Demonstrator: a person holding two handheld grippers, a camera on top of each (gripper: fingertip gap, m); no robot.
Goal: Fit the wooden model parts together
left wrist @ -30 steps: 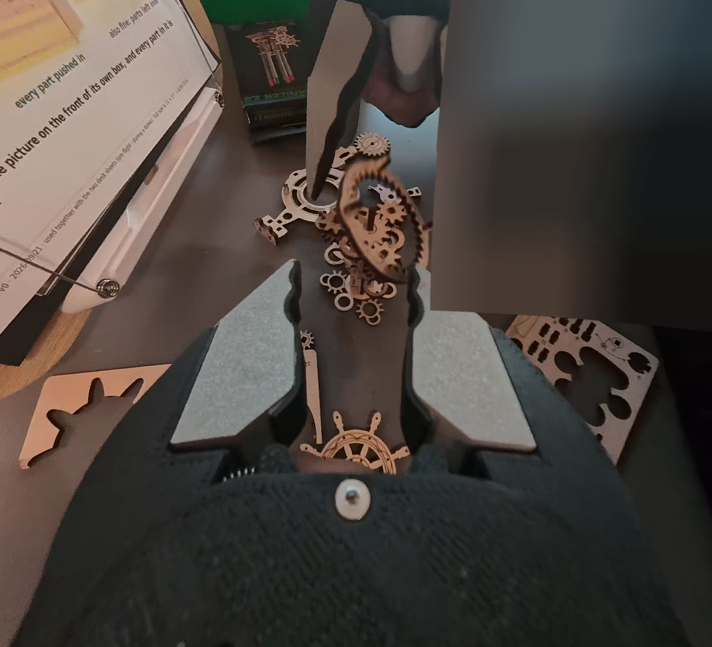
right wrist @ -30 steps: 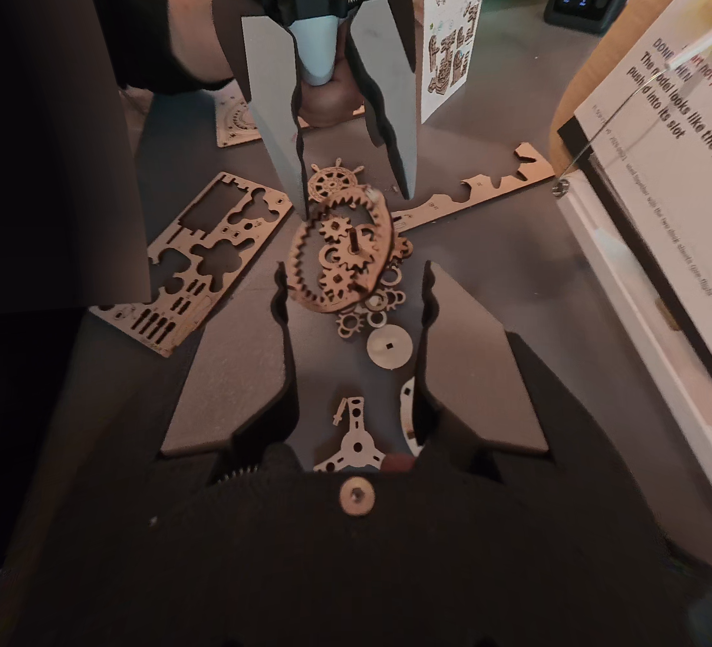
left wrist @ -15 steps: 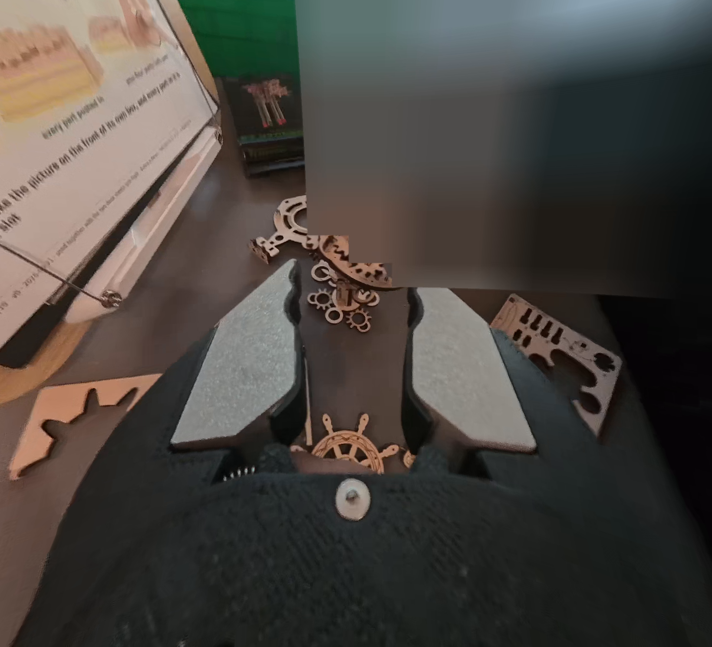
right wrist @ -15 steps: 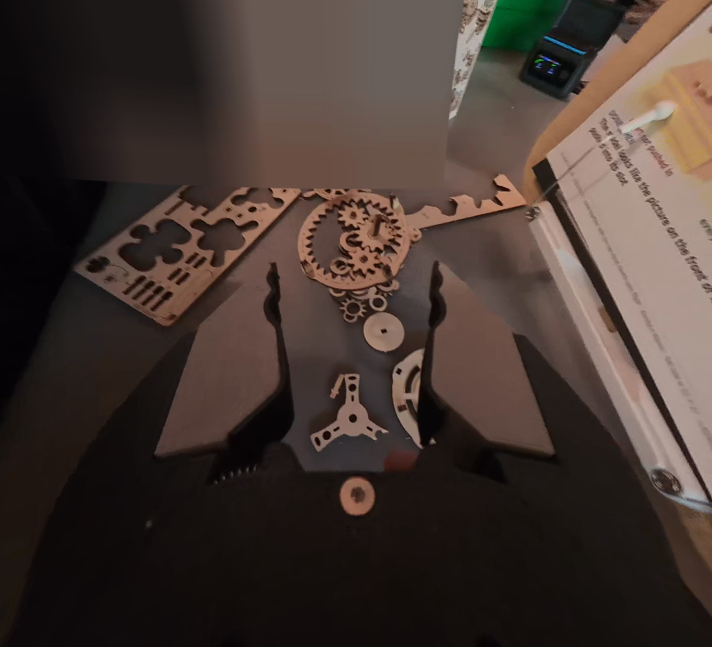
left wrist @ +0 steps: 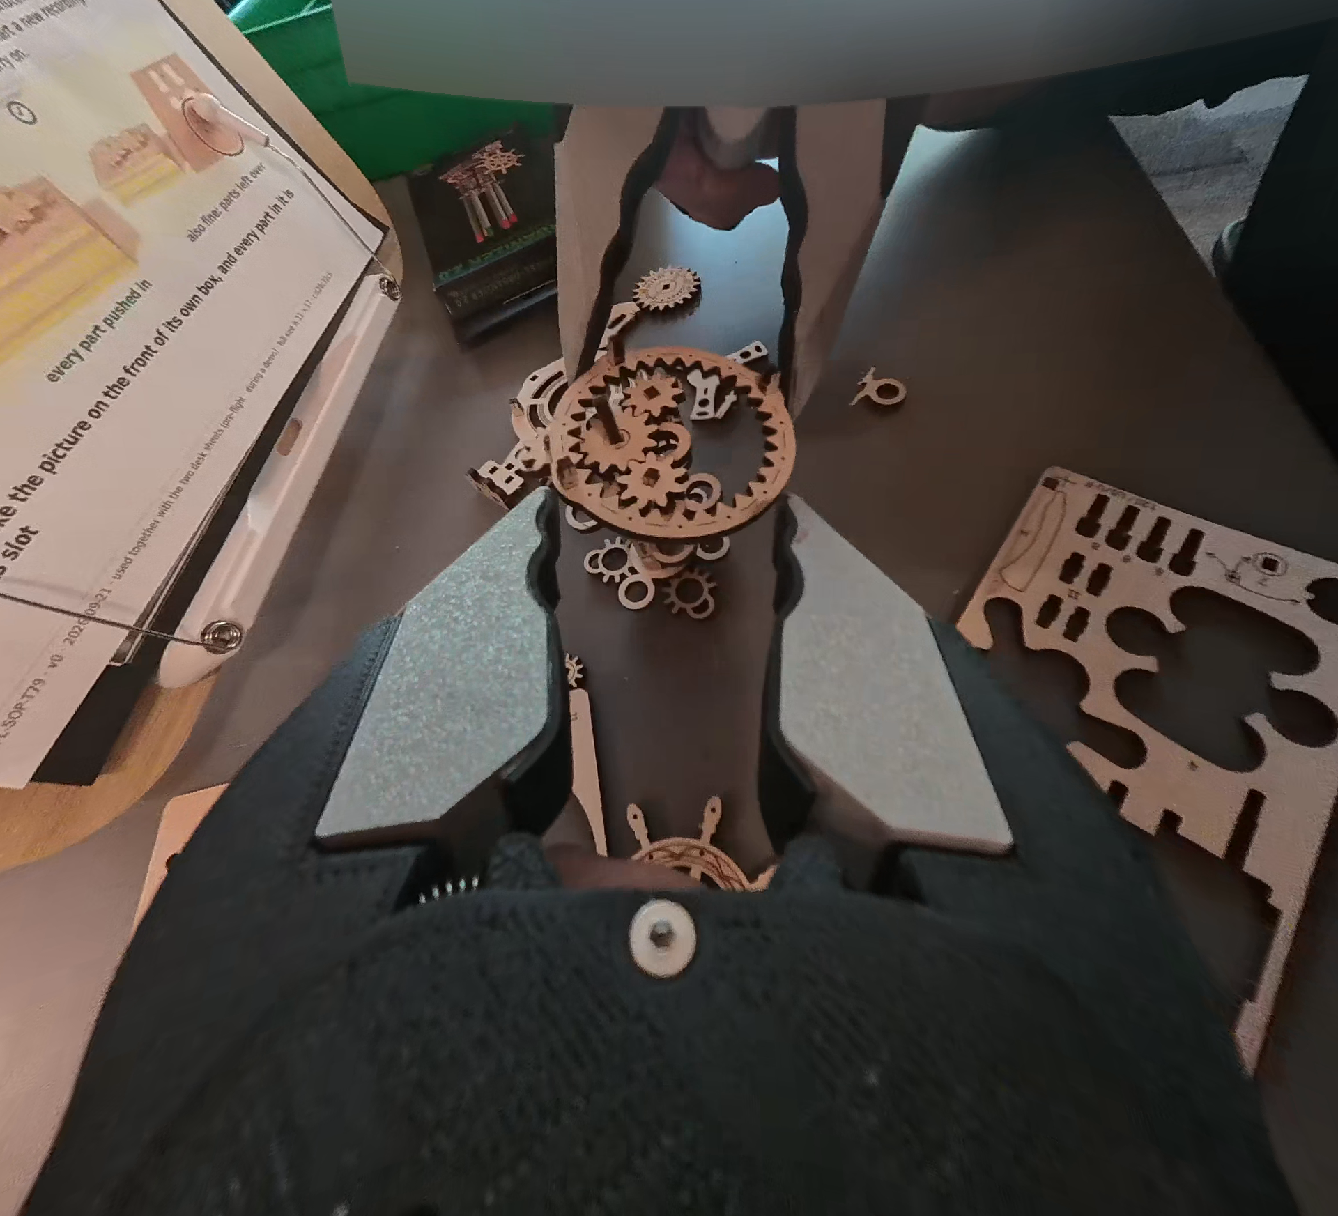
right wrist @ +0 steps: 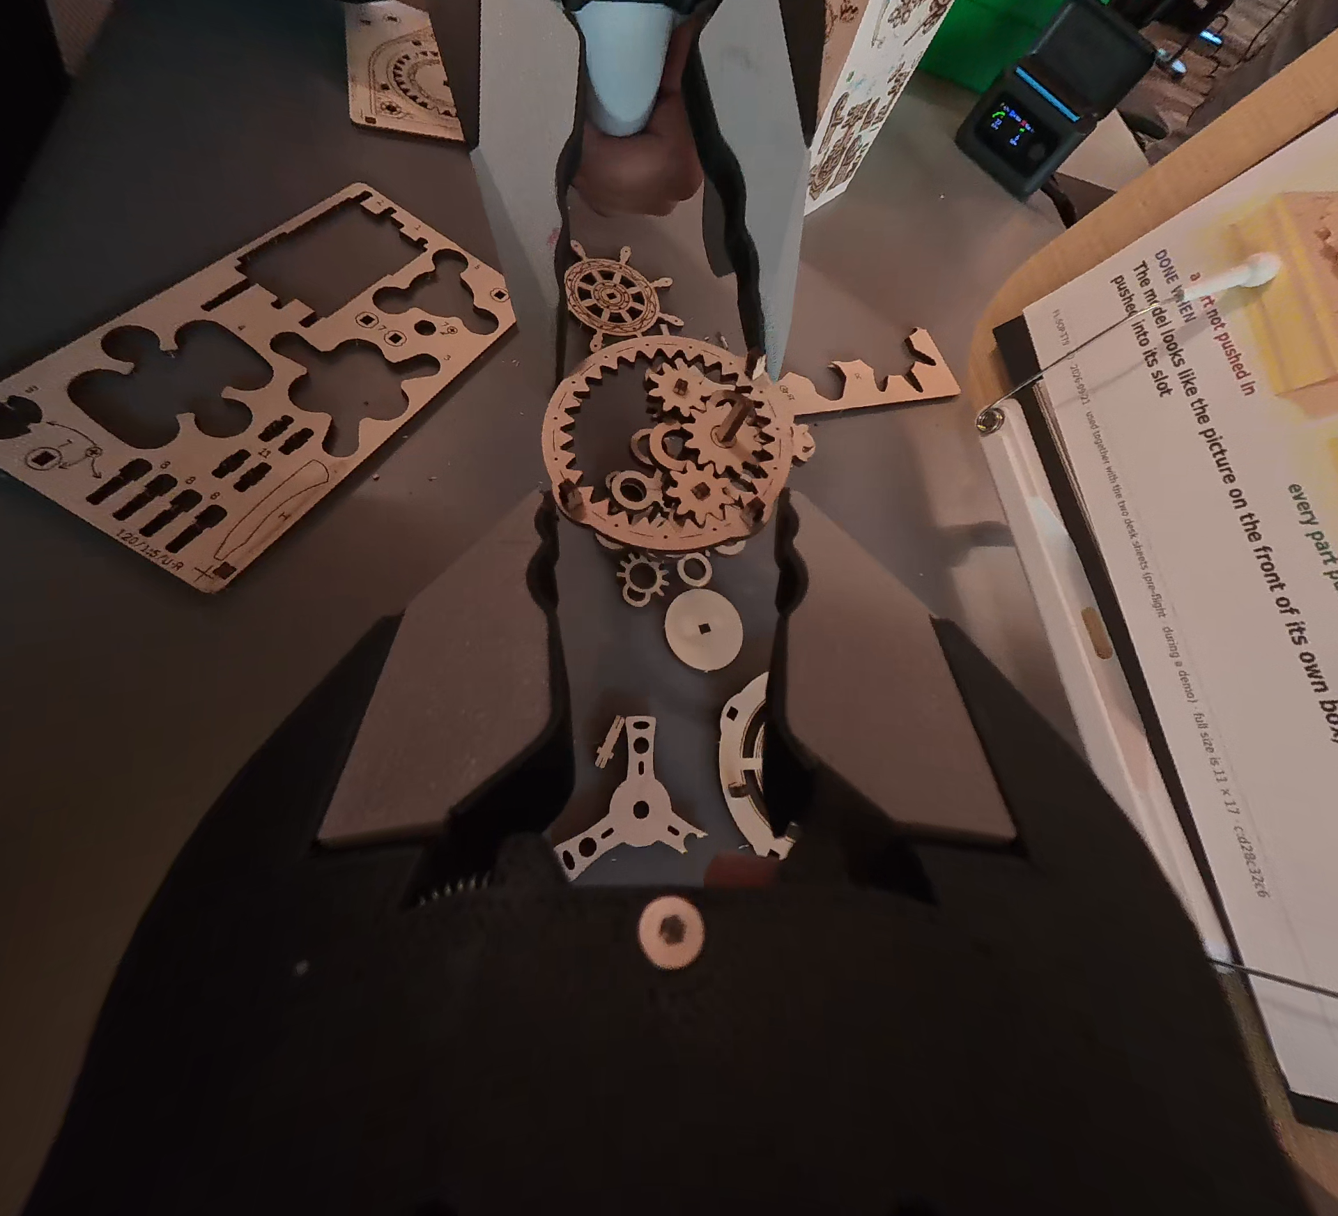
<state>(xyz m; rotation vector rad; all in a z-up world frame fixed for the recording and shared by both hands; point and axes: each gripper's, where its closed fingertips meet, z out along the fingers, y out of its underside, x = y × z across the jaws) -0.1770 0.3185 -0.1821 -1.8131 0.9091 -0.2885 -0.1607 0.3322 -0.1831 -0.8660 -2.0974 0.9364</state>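
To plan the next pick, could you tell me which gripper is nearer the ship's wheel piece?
Left. The left gripper straddles the ship's wheel; the right gripper sits beyond the gear ring.

I'm looking at my left gripper (left wrist: 666, 515): black textured body, ribbed like 3D print, one round silver screw centred on top, a small coil spring showing at the left finger's root. Its fingers (left wrist: 449, 674) are wearing flat grey speckled plates with black wavy inner edges. My right gripper (right wrist: 662, 519) is showing the same build: black body, one round screw on top, toothed spring coil at left root, dull grey finger plates (right wrist: 463, 689), black scalloped inner edges. In the right wrist view, the far gripper is showing a pale rounded handle between long tapering grey fingers, with a screw and spring above.
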